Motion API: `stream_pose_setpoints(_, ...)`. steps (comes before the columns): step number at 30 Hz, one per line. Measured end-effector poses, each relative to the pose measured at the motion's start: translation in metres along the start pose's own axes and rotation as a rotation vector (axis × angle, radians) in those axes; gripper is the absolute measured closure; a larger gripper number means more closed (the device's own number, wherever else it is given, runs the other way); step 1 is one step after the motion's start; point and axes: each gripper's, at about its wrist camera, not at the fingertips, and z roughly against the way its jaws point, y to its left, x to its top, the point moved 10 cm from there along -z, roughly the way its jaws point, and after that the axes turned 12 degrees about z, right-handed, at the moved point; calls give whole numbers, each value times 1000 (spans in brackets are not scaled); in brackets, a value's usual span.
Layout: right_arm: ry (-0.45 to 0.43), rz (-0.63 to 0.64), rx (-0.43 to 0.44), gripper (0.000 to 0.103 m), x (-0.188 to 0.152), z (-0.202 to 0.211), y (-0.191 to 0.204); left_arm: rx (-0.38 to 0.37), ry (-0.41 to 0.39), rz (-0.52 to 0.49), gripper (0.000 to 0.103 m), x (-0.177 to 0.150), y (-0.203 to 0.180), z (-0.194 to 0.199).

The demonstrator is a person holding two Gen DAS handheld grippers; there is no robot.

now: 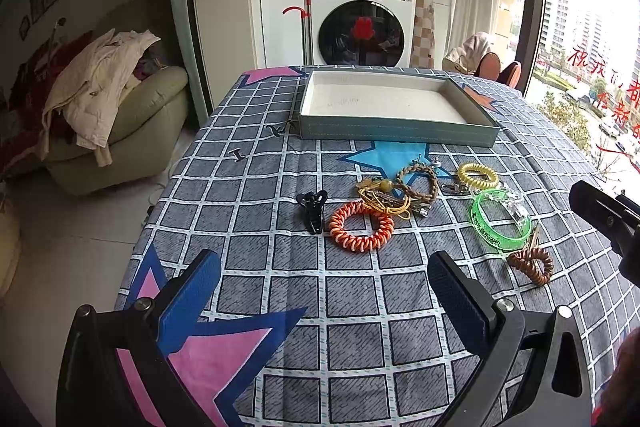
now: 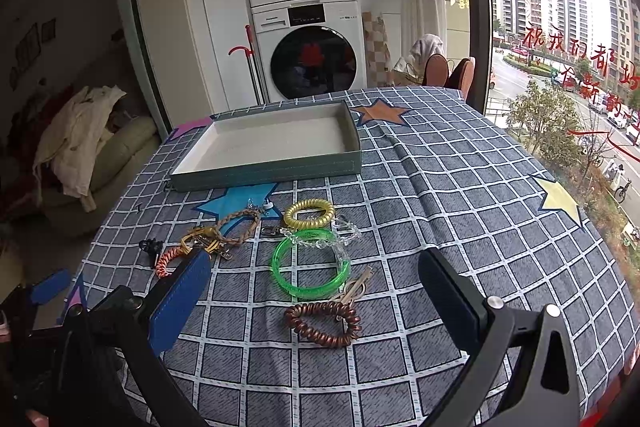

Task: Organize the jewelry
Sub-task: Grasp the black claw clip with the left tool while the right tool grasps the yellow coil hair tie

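On the checked tablecloth point(image 2: 440, 187), jewelry's scattered just near of the empty tray point(image 2: 272, 143): green bangle point(image 2: 310, 263), brown coil point(image 2: 324, 323), orange coil point(image 1: 360, 227). Left gripper point(image 1: 324, 291) and right gripper point(image 2: 316, 299) both gape wide, holding nothing.

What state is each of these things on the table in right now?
Shallow grey-blue tray with white lining: empty, upright.
Green translucent plastic bangle: flat on cloth, untouched.
Orange coiled hair tie: flat on cloth.
Brown coiled hair tie: flat on cloth.
Black plastic hair claw: lying loose.
Left gripper: open, holding nothing.
Right gripper: open, holding nothing.
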Motion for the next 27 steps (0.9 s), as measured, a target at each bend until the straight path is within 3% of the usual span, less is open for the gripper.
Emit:
stream_pose_setpoints(11, 48, -24, -31, 0, -6, -9, -28, -23, 118, 13, 0, -7, 7, -20)
stream_pose_setpoints(19, 184, -17, 3, 0, -16, -40, -43, -13, 166, 4, 0, 16, 20, -48)
stream_pose_setpoints(27, 241, -33, 32, 0, 2, -76, -51, -52, 184, -9, 0, 37, 17, -73)
